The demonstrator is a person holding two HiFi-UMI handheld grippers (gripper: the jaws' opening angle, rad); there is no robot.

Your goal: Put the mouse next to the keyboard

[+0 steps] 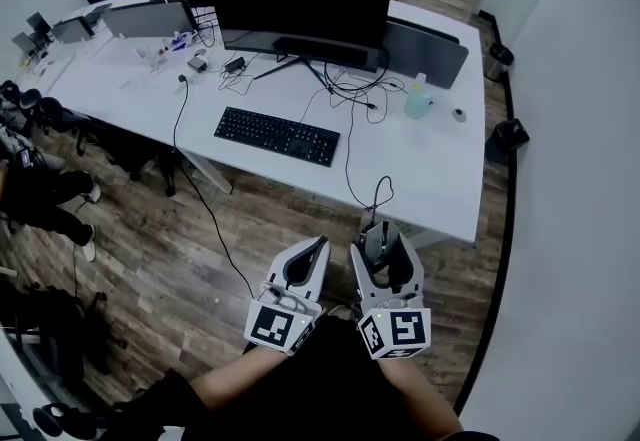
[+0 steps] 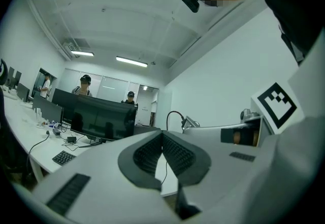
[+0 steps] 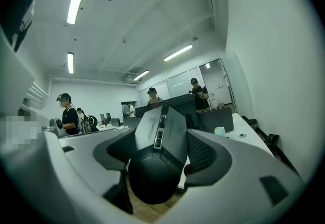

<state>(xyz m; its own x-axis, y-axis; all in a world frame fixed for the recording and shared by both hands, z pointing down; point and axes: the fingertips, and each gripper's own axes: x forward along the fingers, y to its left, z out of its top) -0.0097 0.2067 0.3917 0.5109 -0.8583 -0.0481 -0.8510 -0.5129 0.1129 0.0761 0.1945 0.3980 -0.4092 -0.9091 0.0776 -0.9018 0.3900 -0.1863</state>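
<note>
A black wired mouse [image 1: 378, 241] sits between the jaws of my right gripper [image 1: 383, 234], which is shut on it over the wooden floor, short of the white desk [image 1: 430, 179]. In the right gripper view the mouse [image 3: 160, 157] fills the gap between the pads. Its cable [image 1: 381, 195] loops up onto the desk. The black keyboard [image 1: 277, 136] lies on the desk in front of a wide monitor [image 1: 300, 4]. My left gripper [image 1: 318, 244] hangs beside the right one, shut with nothing in it, and its fingertips meet in the left gripper view [image 2: 162, 134], where the keyboard [image 2: 63, 157] shows far left.
A teal bottle [image 1: 417, 101] and loose cables [image 1: 345, 89] lie on the desk right of the keyboard. Black bins [image 1: 507, 134] stand on the floor at the right wall. Bags and a person's feet [image 1: 80, 219] are at the left. People stand behind the desk.
</note>
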